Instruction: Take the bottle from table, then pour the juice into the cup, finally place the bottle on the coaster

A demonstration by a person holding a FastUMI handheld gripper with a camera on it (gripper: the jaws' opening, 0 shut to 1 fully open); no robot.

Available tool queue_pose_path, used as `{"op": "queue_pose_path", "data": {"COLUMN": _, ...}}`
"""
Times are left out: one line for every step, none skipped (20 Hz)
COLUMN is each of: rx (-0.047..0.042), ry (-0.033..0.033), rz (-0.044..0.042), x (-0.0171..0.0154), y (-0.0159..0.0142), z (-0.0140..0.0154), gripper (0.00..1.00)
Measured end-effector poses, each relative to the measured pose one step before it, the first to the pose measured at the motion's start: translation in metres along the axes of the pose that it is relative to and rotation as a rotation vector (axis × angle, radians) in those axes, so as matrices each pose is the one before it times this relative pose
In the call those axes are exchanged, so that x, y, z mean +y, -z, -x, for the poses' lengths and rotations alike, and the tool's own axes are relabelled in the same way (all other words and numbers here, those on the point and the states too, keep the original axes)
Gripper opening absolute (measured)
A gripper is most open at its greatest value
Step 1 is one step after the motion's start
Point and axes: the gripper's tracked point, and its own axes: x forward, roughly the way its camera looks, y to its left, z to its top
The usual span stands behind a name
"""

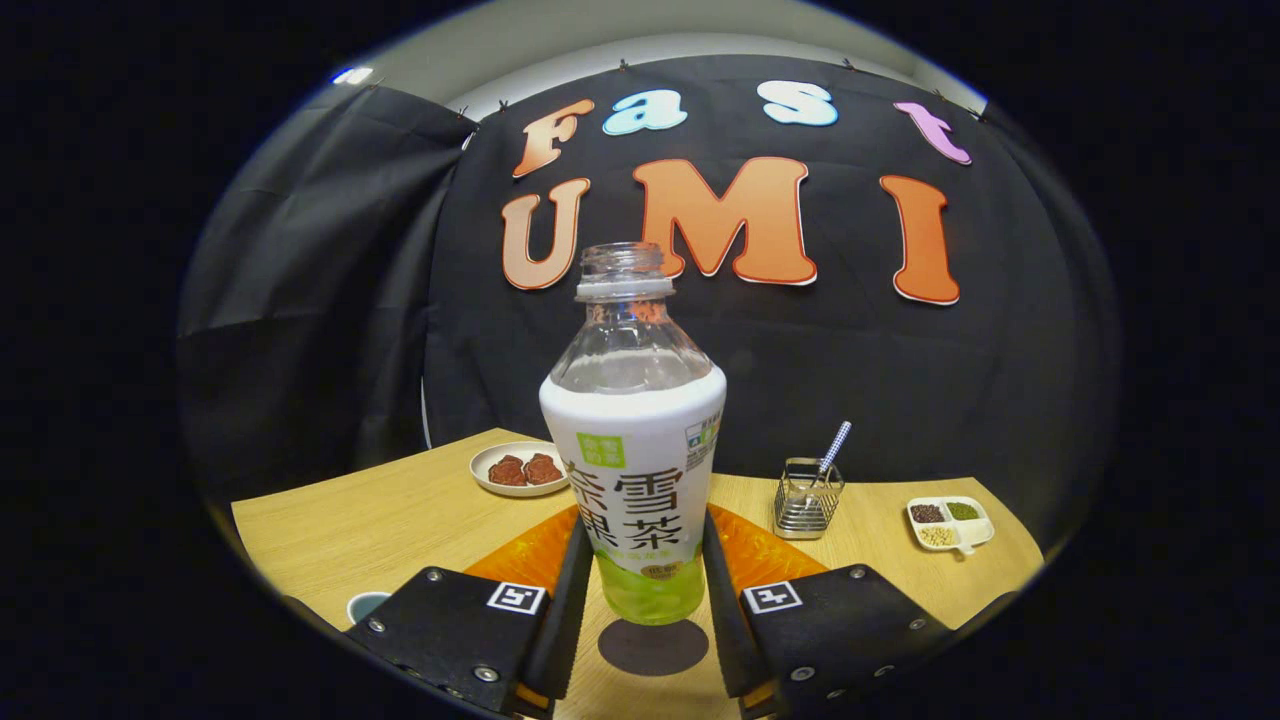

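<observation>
— Bottle (634, 450) stands upright between the two fingers of the gripper (640, 590), cap off. Both fingers seem to press its lower sides, so I judge it is held.

— And the dark round coaster (652, 647)?

— On the table (400, 510), just under the bottle's base. I cannot tell if the base touches it.

— How to do this step well?

— Keep the bottle vertical, squeeze gently because the plastic is soft, and lower it straight.

— What is hard to see?

— Cup (366, 604) is cut off behind the left finger; the juice level is hidden by the label.
</observation>
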Motion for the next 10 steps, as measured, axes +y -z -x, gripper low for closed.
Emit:
{"op": "queue_pose_path", "data": {"rx": 0.00932, "ry": 0.00252, "rz": -0.0078, "x": -0.00061, "y": 0.00639, "z": -0.00223, "gripper": 0.58}}
{"op": "queue_pose_path", "data": {"rx": 0.0086, "ry": -0.00162, "rz": -0.00655, "x": -0.00097, "y": 0.0058, "z": -0.00281, "gripper": 0.58}}
{"op": "queue_pose_path", "data": {"rx": 0.00947, "ry": 0.00346, "rz": -0.00195, "x": -0.00223, "y": 0.00645, "z": -0.00255, "gripper": 0.58}}
{"op": "queue_pose_path", "data": {"rx": 0.01155, "ry": 0.00067, "rz": -0.00066, "x": -0.0006, "y": 0.00587, "z": -0.00254, "gripper": 0.58}}
{"op": "queue_pose_path", "data": {"rx": 0.01097, "ry": 0.004, "rz": 0.00098, "x": -0.00158, "y": 0.00713, "z": -0.00194, "gripper": 0.58}}
{"op": "queue_pose_path", "data": {"rx": 0.01146, "ry": 0.00224, "rz": 0.00019, "x": -0.00128, "y": 0.00544, "z": -0.00239, "gripper": 0.58}}
{"op": "queue_pose_path", "data": {"rx": 0.01174, "ry": 0.00288, "rz": -0.00193, "x": -0.00099, "y": 0.00645, "z": -0.00149, "gripper": 0.58}}
{"op": "queue_pose_path", "data": {"rx": 0.01364, "ry": -0.00213, "rz": -0.00459, "x": -0.00068, "y": 0.00586, "z": -0.00183, "gripper": 0.58}}
{"op": "queue_pose_path", "data": {"rx": 0.01597, "ry": 0.00034, "rz": -0.0068, "x": -0.00018, "y": 0.00765, "z": -0.00122, "gripper": 0.58}}
{"op": "queue_pose_path", "data": {"rx": 0.02035, "ry": -0.00656, "rz": -0.00702, "x": 0.00131, "y": 0.00679, "z": -0.00181, "gripper": 0.58}}
